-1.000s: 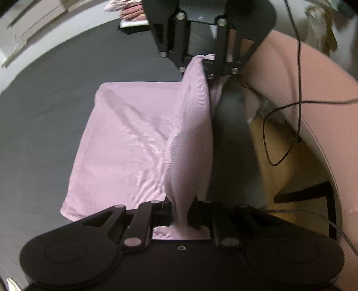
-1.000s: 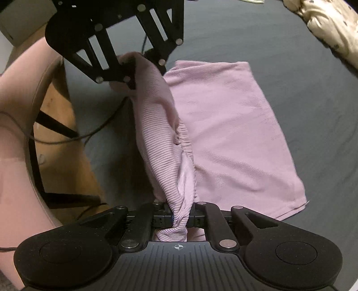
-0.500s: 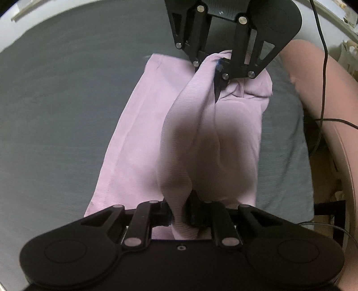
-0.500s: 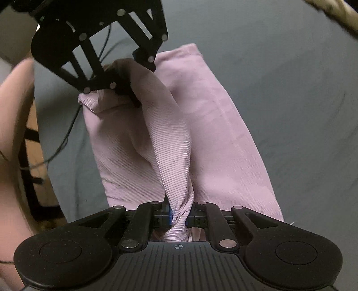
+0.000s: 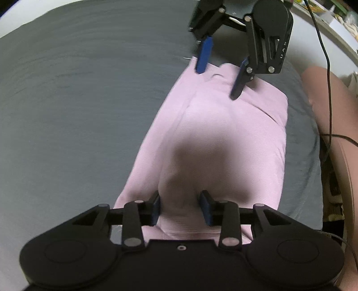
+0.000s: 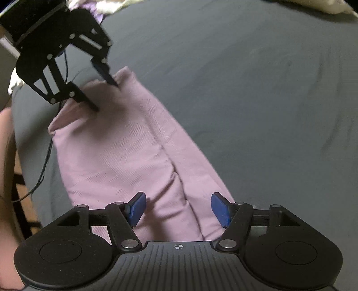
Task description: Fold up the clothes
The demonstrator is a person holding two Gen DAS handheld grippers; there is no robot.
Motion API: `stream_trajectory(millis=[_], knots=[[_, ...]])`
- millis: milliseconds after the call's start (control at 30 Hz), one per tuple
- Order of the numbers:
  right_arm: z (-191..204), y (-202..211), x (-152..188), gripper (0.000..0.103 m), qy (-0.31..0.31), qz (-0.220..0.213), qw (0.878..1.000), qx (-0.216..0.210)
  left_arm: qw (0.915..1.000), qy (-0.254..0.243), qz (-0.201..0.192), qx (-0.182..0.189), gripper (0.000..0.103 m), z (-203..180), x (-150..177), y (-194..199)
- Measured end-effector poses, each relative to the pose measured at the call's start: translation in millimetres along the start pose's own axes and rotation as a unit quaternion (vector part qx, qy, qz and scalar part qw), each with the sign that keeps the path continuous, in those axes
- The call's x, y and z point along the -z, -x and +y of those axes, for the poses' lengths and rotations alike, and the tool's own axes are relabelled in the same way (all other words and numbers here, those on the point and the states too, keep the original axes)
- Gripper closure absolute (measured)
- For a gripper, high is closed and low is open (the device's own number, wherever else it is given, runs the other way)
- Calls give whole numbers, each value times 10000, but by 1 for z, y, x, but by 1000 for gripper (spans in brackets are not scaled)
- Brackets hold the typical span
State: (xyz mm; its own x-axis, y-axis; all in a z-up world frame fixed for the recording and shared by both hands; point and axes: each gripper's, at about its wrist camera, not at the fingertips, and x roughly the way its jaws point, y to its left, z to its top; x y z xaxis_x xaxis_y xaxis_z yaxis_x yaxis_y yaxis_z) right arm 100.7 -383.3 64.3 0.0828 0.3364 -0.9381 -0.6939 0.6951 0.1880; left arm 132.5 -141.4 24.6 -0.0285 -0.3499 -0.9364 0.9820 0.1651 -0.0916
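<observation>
A dark grey bed sheet [image 6: 257, 94] covers the bed and carries everything, its cloth faintly creased at the right in the right wrist view. A folded pink ribbed garment [image 6: 125, 156] lies flat on it, a long band running from the near edge toward the far left, with an upper layer doubled over a lower one whose edge shows along the right side. In the left wrist view the same garment [image 5: 223, 138] sits near the bed's right edge, the grey sheet [image 5: 78, 100] spreading wide to its left. A pale bundle of fabric [image 6: 317, 5] rests at the far right.
</observation>
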Motion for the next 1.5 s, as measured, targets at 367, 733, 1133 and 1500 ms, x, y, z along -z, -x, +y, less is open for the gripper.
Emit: stream_trajectory(millis=[367,733,1133,1500], knots=[[9,18,49,38,-309,-922,9948,304,9919,1107,-540,-295,55,-17,18,28],[16,-3,54,60,-273,-786,9954,473,9846,1464,-592,-747,72,-24,7,15],[22,10,52,94,-735,-1141,9848,1087,9808,1299,-770,-1237,94,-39,4,26],[12,-10,51,93,-1147,-1191,9772,1330,9703,1614,-780,-1622,90,-29,-5,13]])
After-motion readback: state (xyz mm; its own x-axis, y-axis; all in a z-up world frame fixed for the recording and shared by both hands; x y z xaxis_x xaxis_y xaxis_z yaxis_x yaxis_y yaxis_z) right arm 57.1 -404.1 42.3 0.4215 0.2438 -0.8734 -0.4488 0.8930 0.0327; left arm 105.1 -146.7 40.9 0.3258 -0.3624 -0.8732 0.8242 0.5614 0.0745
